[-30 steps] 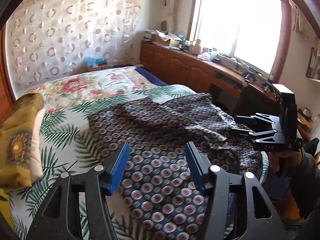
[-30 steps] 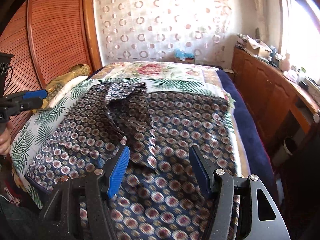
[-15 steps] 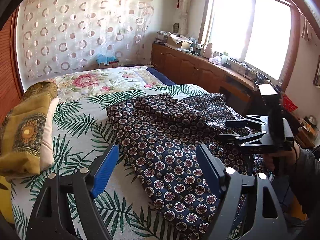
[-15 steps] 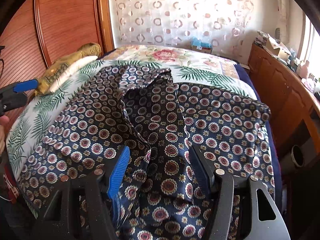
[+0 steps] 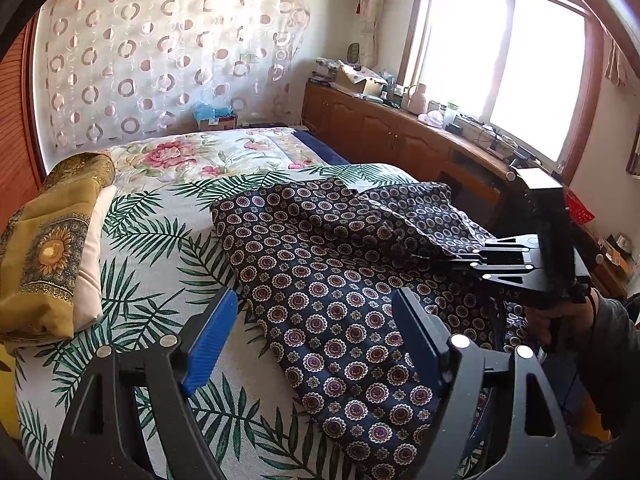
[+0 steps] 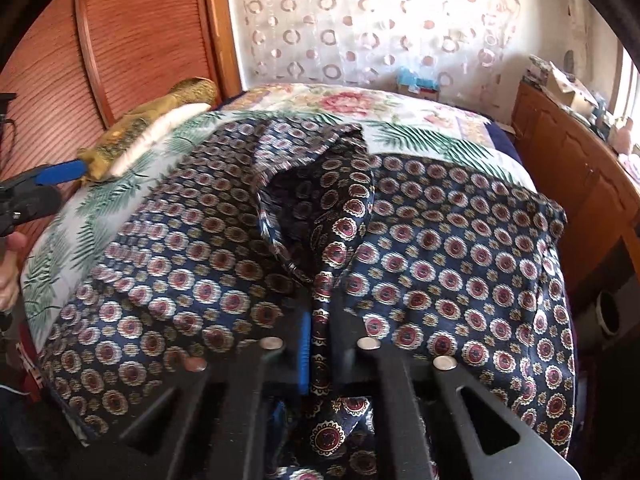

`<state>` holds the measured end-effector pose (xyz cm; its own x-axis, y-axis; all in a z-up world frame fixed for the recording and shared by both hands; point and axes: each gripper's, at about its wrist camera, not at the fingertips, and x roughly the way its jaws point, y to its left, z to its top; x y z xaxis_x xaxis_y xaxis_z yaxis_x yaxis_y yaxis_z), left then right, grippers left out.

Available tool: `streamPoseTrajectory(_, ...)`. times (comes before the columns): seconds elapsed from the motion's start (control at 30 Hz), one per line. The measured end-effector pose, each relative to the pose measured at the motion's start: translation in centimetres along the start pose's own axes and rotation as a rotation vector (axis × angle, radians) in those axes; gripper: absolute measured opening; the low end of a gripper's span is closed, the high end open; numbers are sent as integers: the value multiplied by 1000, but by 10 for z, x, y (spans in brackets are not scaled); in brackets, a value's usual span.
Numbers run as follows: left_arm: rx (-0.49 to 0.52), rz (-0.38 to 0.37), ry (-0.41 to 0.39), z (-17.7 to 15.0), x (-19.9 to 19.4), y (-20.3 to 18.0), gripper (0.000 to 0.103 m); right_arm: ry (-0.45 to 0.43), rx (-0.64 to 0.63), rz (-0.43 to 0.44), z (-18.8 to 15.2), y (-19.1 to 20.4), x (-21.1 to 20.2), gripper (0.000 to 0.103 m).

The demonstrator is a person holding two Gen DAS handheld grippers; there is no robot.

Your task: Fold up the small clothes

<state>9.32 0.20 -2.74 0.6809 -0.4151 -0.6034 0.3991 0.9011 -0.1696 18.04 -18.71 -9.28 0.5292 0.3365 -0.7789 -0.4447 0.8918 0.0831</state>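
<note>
A dark navy garment (image 5: 340, 280) with red and white medallions lies rumpled across the bed, one part folded over itself. In the right wrist view the garment (image 6: 440, 248) fills the foreground, and my right gripper (image 6: 320, 320) is shut on a raised ridge of it near the front edge. My left gripper (image 5: 316, 300) hangs open just above the garment's left edge, with nothing pressed between its blue pads (image 5: 208, 340). From the left wrist view, the right gripper (image 5: 452, 258) shows at the right, held by a hand (image 5: 560, 320).
The bed (image 5: 152, 240) has a palm-leaf and flower cover. A yellow pillow stack (image 5: 52, 240) sits at its left side by a wooden panel wall (image 6: 132, 32). Wooden cabinets (image 5: 380, 128) with clutter run under the window along the right. A person's sleeve (image 5: 616, 344) is at the right.
My right gripper dropped onto the garment and closed on a fold of it. My left gripper opened wider and shifted to the garment's left edge.
</note>
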Motion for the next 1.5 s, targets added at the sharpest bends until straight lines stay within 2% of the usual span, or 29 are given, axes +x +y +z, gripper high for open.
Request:
streamPoseTrajectory(0.33,14,-18,6,1,2,-10,80,-149,28,9,-14,2,-56,3)
streamPoseTrajectory(0.47,27,-35,4,1,2,-16,80,-177,33,-33,-30,-6,-81,3)
streamPoseTrajectory(0.8,62,-55,8,4,5,-32,80,-111,111,-160,-79,-41,-104,3)
streamPoseTrajectory(0.93,69,-54,14,3,9,-35,80,-66,117,-214,-85,-43,-99,4)
streamPoseTrajectory(1.0,70,-49,18,3,11,-35,80,-45,120,-221,-87,-41,-95,11)
streamPoseTrajectory(1.13,64,-47,22,2,14,-35,80,-67,121,-248,-74,-39,-100,25)
streamPoseTrajectory(1.2,64,-45,24,2,16,-35,80,-93,125,-253,-66,-41,-108,40)
streamPoseTrajectory(1.23,64,-44,25,2,17,-35,80,-104,124,-253,-61,-42,-107,43)
streamPoseTrajectory(1.33,60,-38,23,2,18,-35,80,-118,111,-248,-49,-42,-109,43)
streamPoseTrajectory(1.5,58,-24,23,2,21,-34,80,-105,123,-203,-25,-55,-84,43)
